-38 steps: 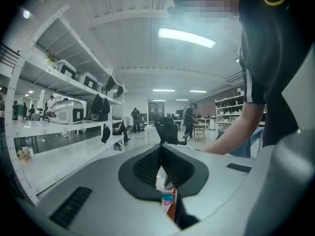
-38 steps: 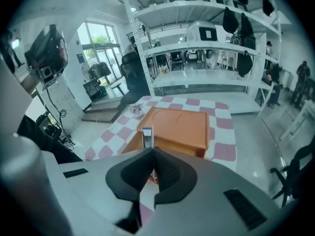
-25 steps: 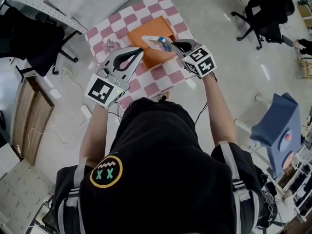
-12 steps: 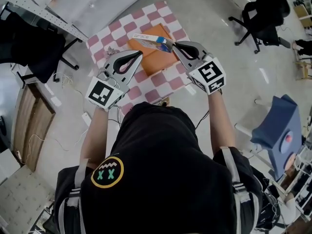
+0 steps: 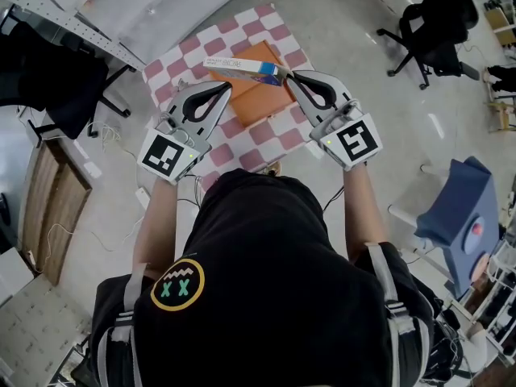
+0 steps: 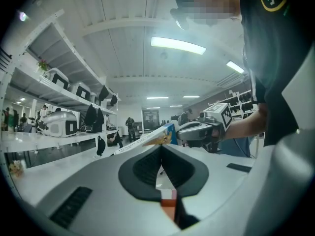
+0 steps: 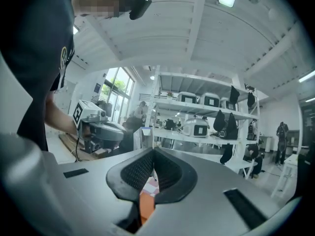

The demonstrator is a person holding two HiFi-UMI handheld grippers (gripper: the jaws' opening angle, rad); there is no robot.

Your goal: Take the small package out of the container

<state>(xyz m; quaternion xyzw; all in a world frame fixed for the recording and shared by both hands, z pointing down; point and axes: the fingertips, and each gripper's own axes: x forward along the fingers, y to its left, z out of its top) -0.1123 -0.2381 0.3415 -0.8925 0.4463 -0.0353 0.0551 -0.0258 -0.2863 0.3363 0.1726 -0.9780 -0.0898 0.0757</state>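
Observation:
The small package (image 5: 242, 69), a long white box with a blue end, hangs in the air over the orange container (image 5: 258, 97). My right gripper (image 5: 288, 76) is shut on the box's blue end. The container lies on a pink-and-white checkered mat (image 5: 173, 61) on the floor. My left gripper (image 5: 230, 88) is shut with nothing in it, just left of the container. In the left gripper view, the package (image 6: 141, 139) reaches across beyond my closed left gripper (image 6: 160, 148), with the right gripper (image 6: 199, 132) at its end. The right gripper view shows the left gripper (image 7: 97, 129) held out level.
A black office chair (image 5: 439, 22) stands at the far right and another dark chair (image 5: 56, 75) at the left. A blue seat (image 5: 459, 208) is near my right side. A wooden cabinet (image 5: 48, 200) and loose cables (image 5: 121, 147) lie to the left of the mat.
The right gripper has risen with the package, lifting it clear of the orange container and turning it more level. The left gripper has stayed almost where it was.

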